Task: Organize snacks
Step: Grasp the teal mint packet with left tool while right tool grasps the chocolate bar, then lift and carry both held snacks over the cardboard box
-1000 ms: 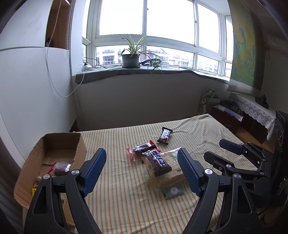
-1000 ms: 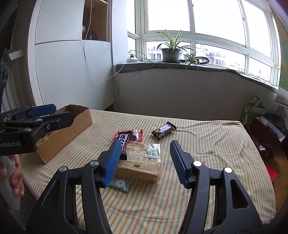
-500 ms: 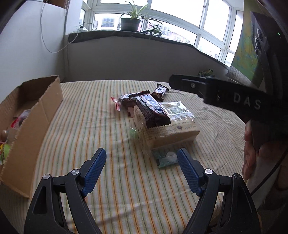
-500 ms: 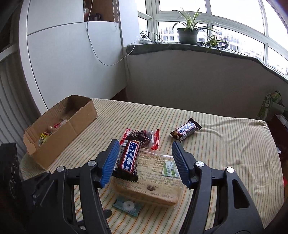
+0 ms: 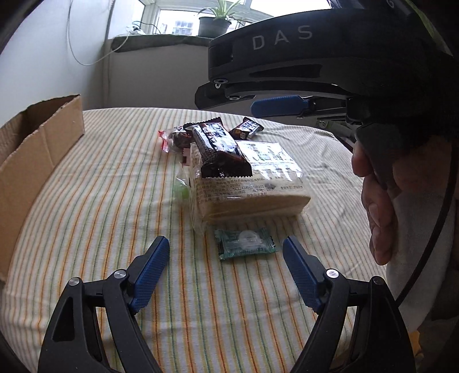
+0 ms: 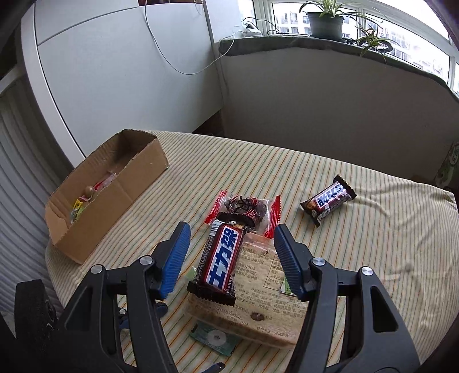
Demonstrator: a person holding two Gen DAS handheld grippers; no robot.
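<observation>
Snacks lie on a striped tablecloth (image 5: 109, 178). A long Snickers bar (image 6: 222, 262) rests on a wrapped bread pack (image 6: 266, 289), also in the left wrist view (image 5: 249, 189). A red-ended dark cake packet (image 6: 243, 208) lies behind it, a small Snickers (image 6: 328, 200) to the far right. A small green candy packet (image 5: 246, 239) lies in front of the bread. My left gripper (image 5: 226, 269) is open, low over the cloth, just short of the green packet. My right gripper (image 6: 232, 255) is open, above the long bar, its jaws either side of it.
An open cardboard box (image 6: 109, 189) with several small snacks inside stands at the table's left edge; its wall shows in the left wrist view (image 5: 37, 149). The right gripper's body and the hand holding it (image 5: 381, 200) fill the upper right there. A windowsill with a potted plant (image 6: 324, 20) is behind.
Both grippers moved forward and down toward the snack pile. The left one now sits close to the green packet; the right one has come over the long Snickers bar. Both stayed open.
</observation>
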